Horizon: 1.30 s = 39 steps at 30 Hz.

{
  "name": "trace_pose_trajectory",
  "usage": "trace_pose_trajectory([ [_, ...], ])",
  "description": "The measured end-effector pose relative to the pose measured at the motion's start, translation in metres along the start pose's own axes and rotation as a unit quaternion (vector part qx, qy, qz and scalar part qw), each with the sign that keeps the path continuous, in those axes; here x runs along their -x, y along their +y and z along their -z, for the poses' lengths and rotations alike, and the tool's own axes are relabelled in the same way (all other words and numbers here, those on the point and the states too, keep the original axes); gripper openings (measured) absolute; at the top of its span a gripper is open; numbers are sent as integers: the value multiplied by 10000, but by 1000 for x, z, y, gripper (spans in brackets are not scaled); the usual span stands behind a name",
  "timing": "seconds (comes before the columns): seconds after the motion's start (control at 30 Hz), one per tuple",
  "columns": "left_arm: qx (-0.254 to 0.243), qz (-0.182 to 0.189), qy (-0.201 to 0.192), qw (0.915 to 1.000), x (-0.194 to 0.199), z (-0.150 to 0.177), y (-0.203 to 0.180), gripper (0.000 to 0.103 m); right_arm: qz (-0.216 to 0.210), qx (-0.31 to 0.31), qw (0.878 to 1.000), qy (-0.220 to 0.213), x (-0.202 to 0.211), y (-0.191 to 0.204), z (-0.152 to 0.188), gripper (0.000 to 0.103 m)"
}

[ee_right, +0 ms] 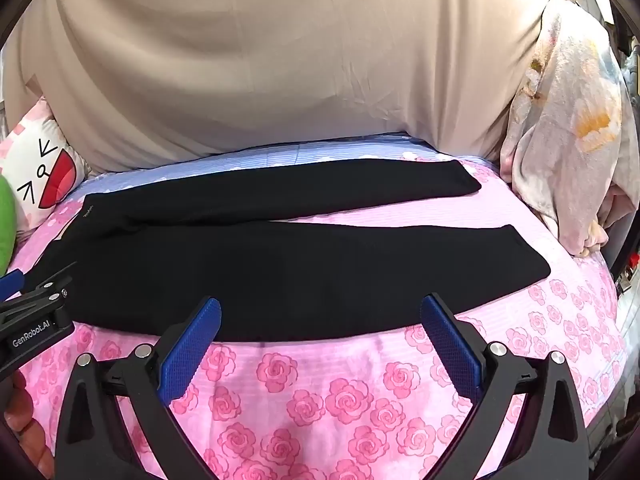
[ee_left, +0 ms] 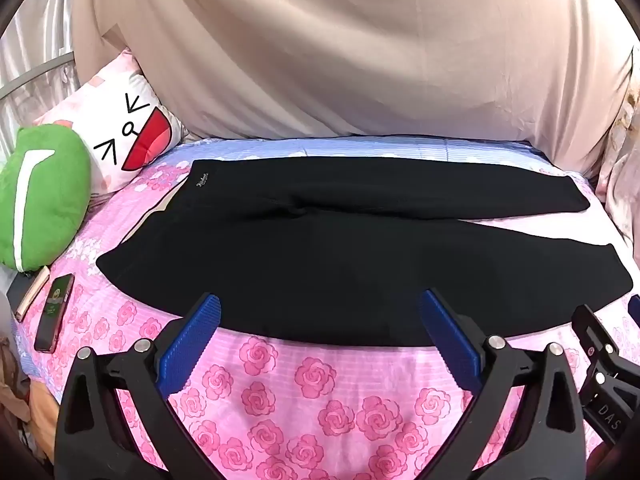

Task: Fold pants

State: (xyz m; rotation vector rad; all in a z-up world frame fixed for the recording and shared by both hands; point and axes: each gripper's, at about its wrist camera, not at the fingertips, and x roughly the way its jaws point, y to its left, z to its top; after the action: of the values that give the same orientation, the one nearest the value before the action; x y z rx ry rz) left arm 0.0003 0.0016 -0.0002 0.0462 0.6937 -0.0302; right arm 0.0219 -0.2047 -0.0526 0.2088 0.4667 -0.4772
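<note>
Black pants (ee_left: 340,264) lie flat on a pink rose-print bed sheet (ee_left: 304,396), waistband to the left, both legs spread to the right. They also show in the right wrist view (ee_right: 280,264). My left gripper (ee_left: 320,312) is open and empty, its blue pads just above the pants' near edge. My right gripper (ee_right: 320,314) is open and empty over the near leg's edge. Each gripper shows at the edge of the other's view: the right one (ee_left: 600,364), the left one (ee_right: 36,304).
A green plush (ee_left: 40,196) and a white cartoon-face pillow (ee_left: 128,140) lie at the left. A phone (ee_left: 54,312) and a booklet (ee_left: 32,296) lie on the sheet's left edge. A beige cloth (ee_left: 340,48) hangs behind. A bunched floral blanket (ee_right: 568,140) sits at the right.
</note>
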Motion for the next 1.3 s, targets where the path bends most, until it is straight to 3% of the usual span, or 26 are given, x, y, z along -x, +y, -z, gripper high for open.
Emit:
trace_pose_trajectory([
  [0.23,-196,-161,8,9997,-3,-7,-7,98,-26,4,9999,170,-8,4,1,98],
  [1.3,-267,-284,14,9992,-14,0,-8,98,-9,-3,10000,75,-10,3,-1,98],
])
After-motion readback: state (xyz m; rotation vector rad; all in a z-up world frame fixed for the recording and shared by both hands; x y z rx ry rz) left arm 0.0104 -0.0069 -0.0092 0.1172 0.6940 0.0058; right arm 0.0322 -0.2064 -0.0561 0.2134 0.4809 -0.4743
